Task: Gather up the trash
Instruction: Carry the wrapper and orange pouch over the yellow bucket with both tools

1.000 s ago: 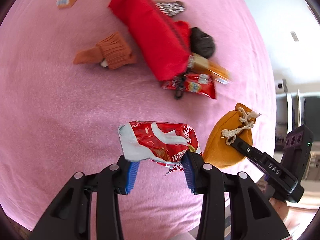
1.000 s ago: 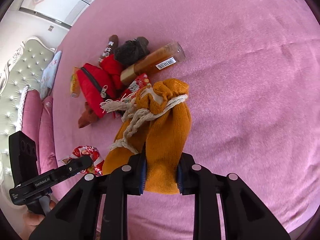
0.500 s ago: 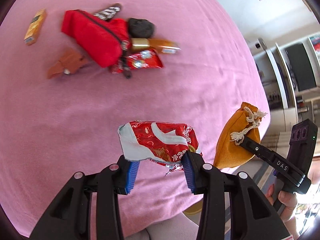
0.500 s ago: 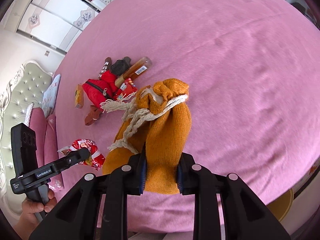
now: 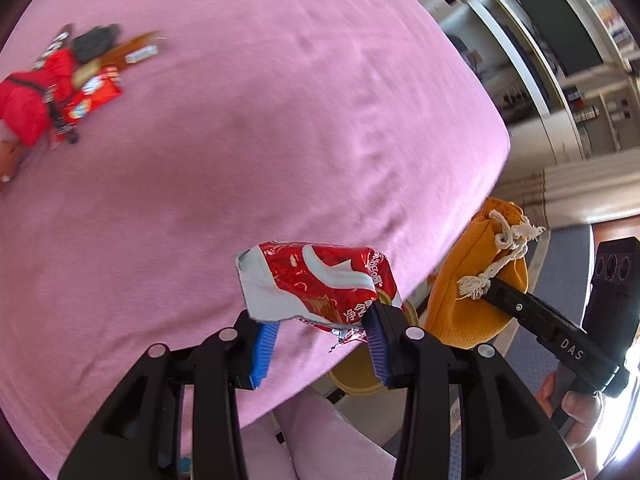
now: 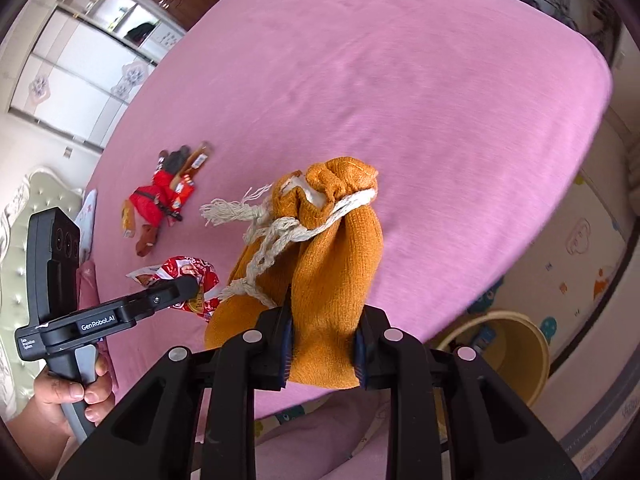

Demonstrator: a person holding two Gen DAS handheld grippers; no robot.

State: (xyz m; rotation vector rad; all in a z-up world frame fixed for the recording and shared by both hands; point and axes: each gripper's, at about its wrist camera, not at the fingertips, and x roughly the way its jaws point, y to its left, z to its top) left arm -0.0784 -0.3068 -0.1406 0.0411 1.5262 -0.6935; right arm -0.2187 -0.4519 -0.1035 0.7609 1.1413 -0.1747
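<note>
Partway through, by the look of it. Left tool point(image 5: 320, 342) clenched on a crumpled red snack wrapper point(image 5: 316, 284), pads pinching its lower edge, held up over the near edge of the pink bed point(image 5: 260, 128). Right tool point(image 6: 322, 354) clamped on an orange drawstring pouch point(image 6: 332, 280), also lifted clear of the bed. Yellow bin point(image 6: 516, 356) down on the floor past the near right corner of the bed, below and just right of the pouch in the right wrist view, so probably both loads headed there; nothing dropped in yet.

Still left: a pile far left on the bed, well apart from both tools. Red bag point(image 6: 154, 200), another red wrapper point(image 5: 94, 94) touching it, a brownish bottle point(image 5: 128, 50), something dark and fuzzy, a small orange box point(image 6: 128, 220). Hard to say which of those count as trash.

Wrapper's long axis roughly crosswise to the left tool's fingers, torn silver end pointing left. Pouch upright along the right tool, tied neck and cord pointing away from it, fat end down between the pads.
</note>
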